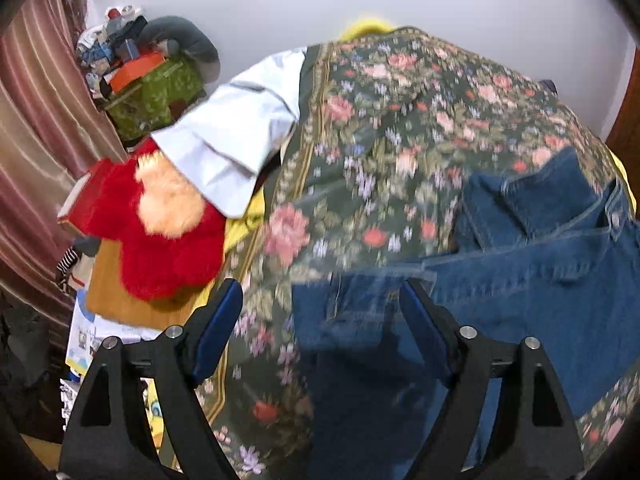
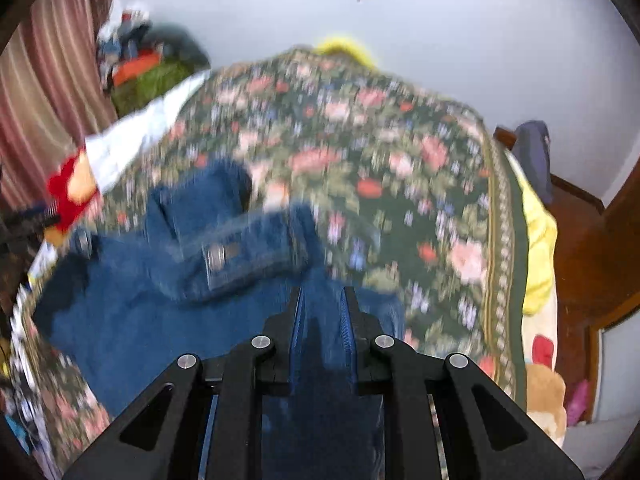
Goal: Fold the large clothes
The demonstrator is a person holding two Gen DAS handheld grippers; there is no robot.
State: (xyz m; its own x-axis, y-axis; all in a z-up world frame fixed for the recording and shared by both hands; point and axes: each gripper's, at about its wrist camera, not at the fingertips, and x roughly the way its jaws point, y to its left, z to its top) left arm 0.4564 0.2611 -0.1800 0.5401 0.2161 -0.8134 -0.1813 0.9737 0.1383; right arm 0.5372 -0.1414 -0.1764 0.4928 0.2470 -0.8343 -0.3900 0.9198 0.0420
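A blue denim garment (image 1: 520,280) lies on a floral bedspread (image 1: 392,120). In the left wrist view my left gripper (image 1: 320,300) is open, its blue-padded fingers spread wide over the garment's near left edge, holding nothing. In the right wrist view the same denim garment (image 2: 168,300) spreads to the left, its waistband and metal button (image 2: 216,258) raised. My right gripper (image 2: 322,300) is nearly closed, with denim cloth pinched between its blue pads. The view is motion-blurred.
A white shirt (image 1: 236,128) and a red plush toy (image 1: 160,224) lie at the bed's left edge. A cluttered pile with a green bag (image 1: 156,92) stands by the striped curtain (image 1: 36,120). Wooden bed frame (image 2: 580,240) and yellow blanket (image 2: 540,240) are at right.
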